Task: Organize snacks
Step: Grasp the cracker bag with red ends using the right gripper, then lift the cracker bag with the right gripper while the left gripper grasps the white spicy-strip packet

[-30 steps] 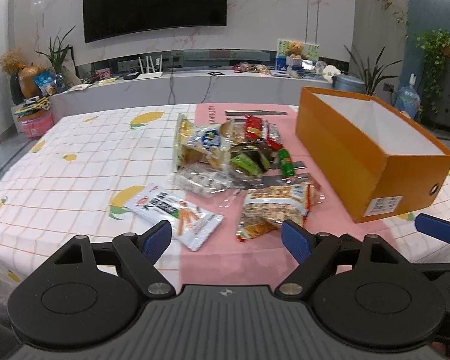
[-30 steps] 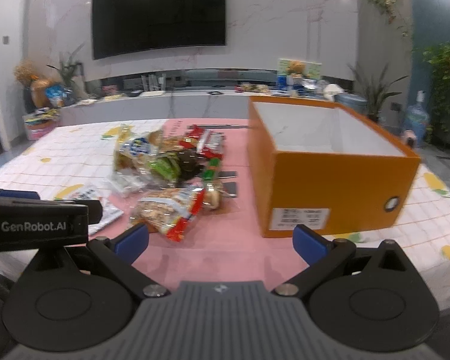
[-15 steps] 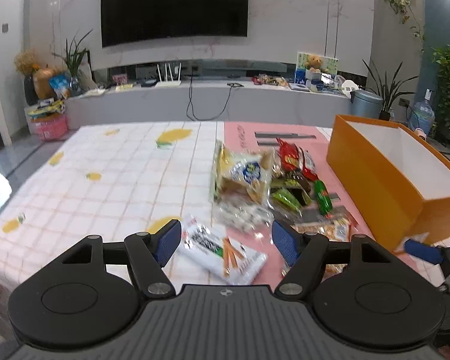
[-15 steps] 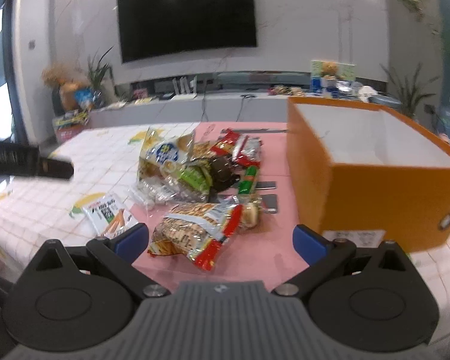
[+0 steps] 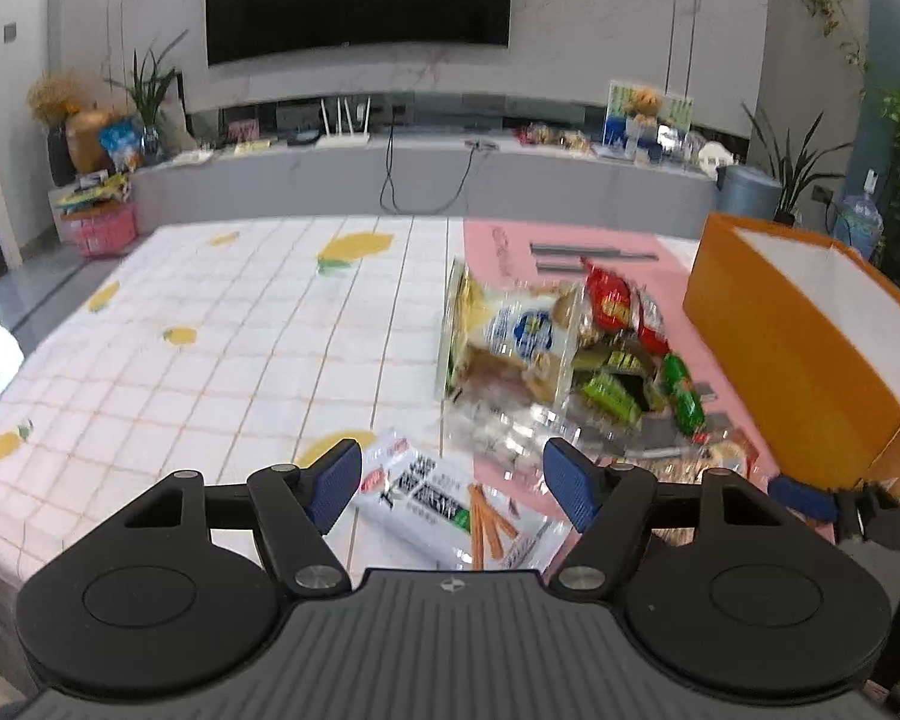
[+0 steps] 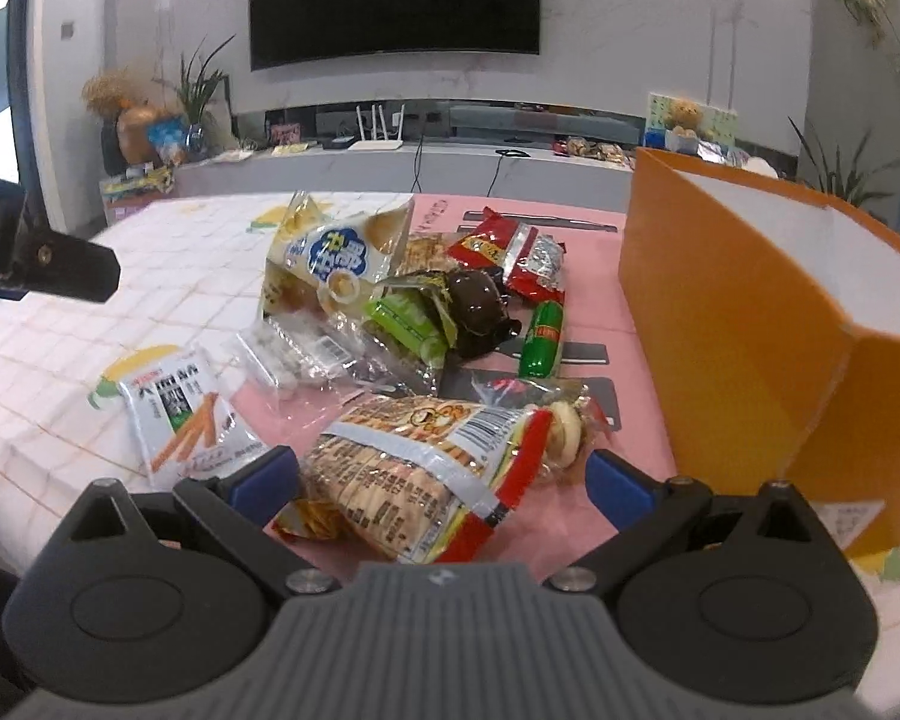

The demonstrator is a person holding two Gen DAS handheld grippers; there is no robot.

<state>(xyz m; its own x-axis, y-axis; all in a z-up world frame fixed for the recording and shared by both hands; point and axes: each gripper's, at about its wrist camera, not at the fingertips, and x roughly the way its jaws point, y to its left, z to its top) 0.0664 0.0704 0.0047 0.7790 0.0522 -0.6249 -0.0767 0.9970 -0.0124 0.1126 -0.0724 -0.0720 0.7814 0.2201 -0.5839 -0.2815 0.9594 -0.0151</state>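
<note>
Left wrist view: left gripper (image 5: pixel 453 486) is hovering with jaws wide apart, having just narrowed slightly, over the white snack packet (image 5: pixel 450 501) near the table's (image 5: pixel 210 330) front edge; bare cloth lies leftward. Right wrist view: right gripper (image 6: pixel 441 477) is straddling, jaws spread, the striped cracker bag (image 6: pixel 426 468), unpinched, beside the orange box (image 6: pixel 744 324).

One orange box (image 6: pixel 750 324) is counted on the surface (image 5: pixel 210 360). One white packet with orange sticks (image 6: pixel 180 420), one large cracker bag (image 6: pixel 414 468), one blue-and-white bread bag (image 6: pixel 330 264), one clear bag of white sweets (image 6: pixel 282 360), one green tube (image 6: pixel 543 330) and one red packet (image 6: pixel 486 246) are counted; the rest of the heap cannot be told apart.
</note>
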